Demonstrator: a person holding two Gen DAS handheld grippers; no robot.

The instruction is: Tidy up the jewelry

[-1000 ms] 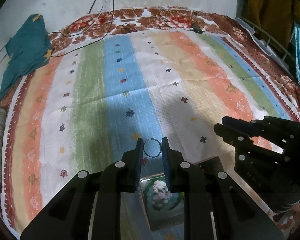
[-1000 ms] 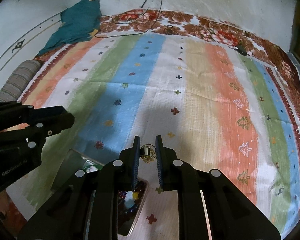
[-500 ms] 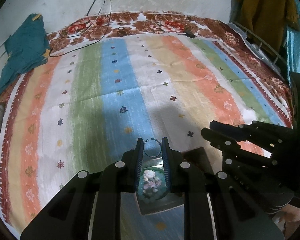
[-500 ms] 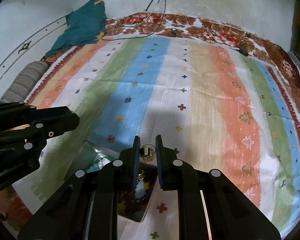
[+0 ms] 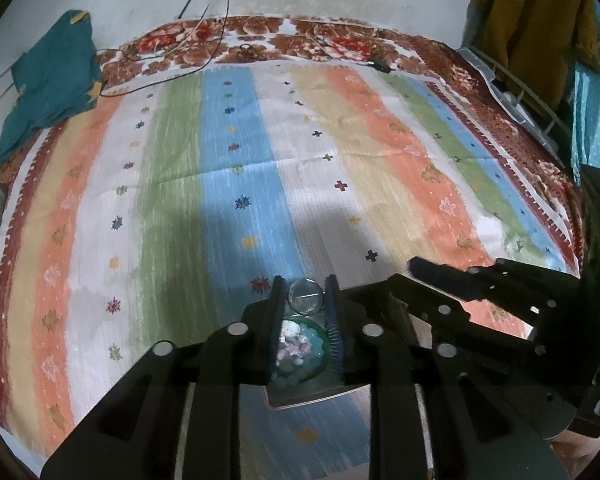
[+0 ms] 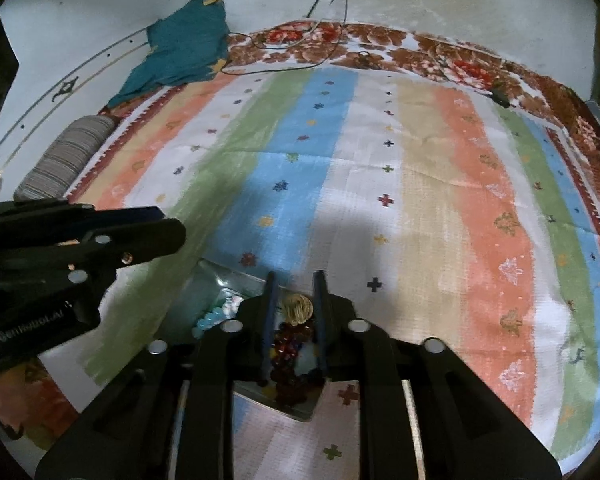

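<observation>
Over the tray: both grippers hover above a shallow metal tray (image 5: 300, 400) lying on a striped bedspread (image 5: 260, 168).
Left gripper (image 5: 305, 298): fingers narrow, clamping a thin ring-shaped hoop (image 5: 305, 297) at their tips.
Right gripper (image 6: 293, 308): fingers narrow, pinching a small golden wire ornament (image 6: 298, 309).
Tray contents: pale pink and aqua beads (image 5: 296, 348) under the left gripper; dark red beads (image 6: 292, 356) under the right one.
Hidden: most of the tray sits behind the gripper bodies; its far edge is blurred and in shadow.
Writing: white lettering on the left gripper's body in the right wrist view, too blurred to read.
Far left: teal cloth (image 6: 184, 48) on the bed's corner, black cables (image 5: 204, 32) beside it.
</observation>
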